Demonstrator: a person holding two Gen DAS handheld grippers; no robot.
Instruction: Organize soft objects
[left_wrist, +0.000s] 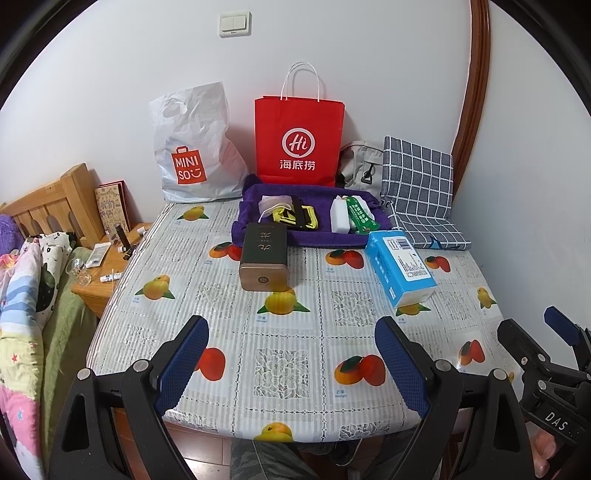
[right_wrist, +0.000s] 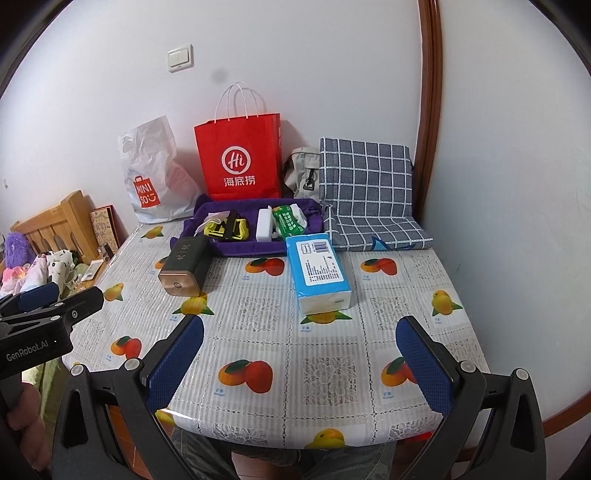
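Purple towel cloth lies spread at the back of the worktop, in front of a red paper bag, and on it sit a yellow-and-black strap thing, a white block and a green packet. A blue tissue pack lies just off the cloth's right front corner and a dark tin overlaps its left front edge. A folded checked cloth leans against the wall at the right. Both claws, the left claw and the right claw, hang spread and hold nothing above the near edge of the worktop, well short of everything. This fits soft things waiting to be gathered as well as a layout already sorted, so I judge no step settled; any reach toward the tissue pack would need a wide, gentle grip across its short side.
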